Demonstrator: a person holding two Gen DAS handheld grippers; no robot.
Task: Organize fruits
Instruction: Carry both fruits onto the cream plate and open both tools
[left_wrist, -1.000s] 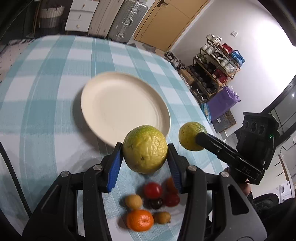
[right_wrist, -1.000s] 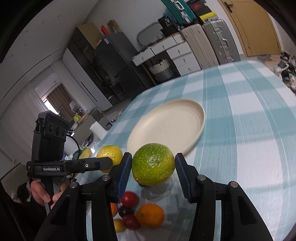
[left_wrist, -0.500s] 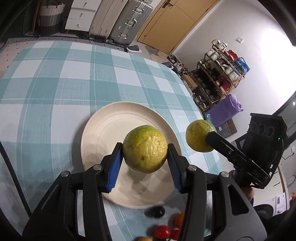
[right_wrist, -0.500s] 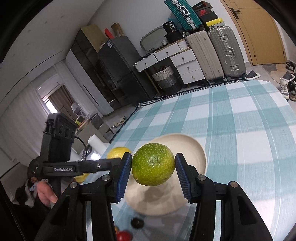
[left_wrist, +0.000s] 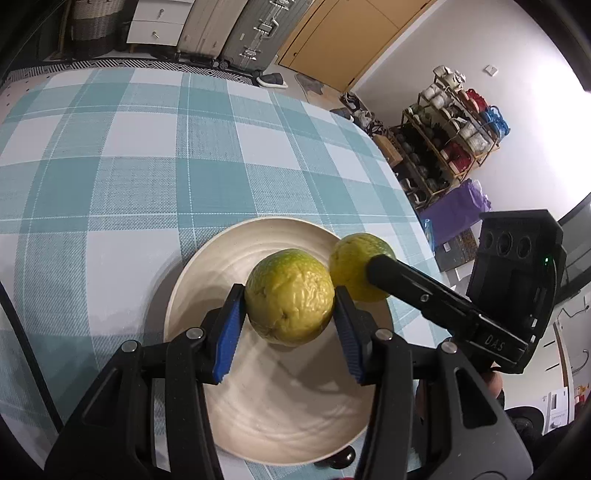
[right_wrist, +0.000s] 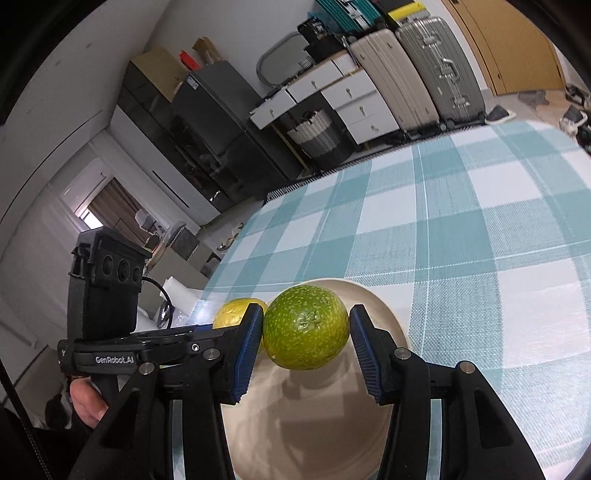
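My left gripper is shut on a yellow-green citrus fruit and holds it over the cream plate. My right gripper is shut on a greener citrus fruit and holds it over the same plate. The two fruits hang side by side, close together. The right gripper's fruit also shows in the left wrist view, and the left gripper's fruit shows in the right wrist view. The plate lies on a table with a teal and white checked cloth.
A small dark fruit peeks out at the plate's near edge. Beyond the table stand suitcases, drawers, a dark cabinet and a shoe rack.
Both grippers have moved forward with their fruits, from above the pile of small fruits to above the plate. The small fruits have dropped out of view.
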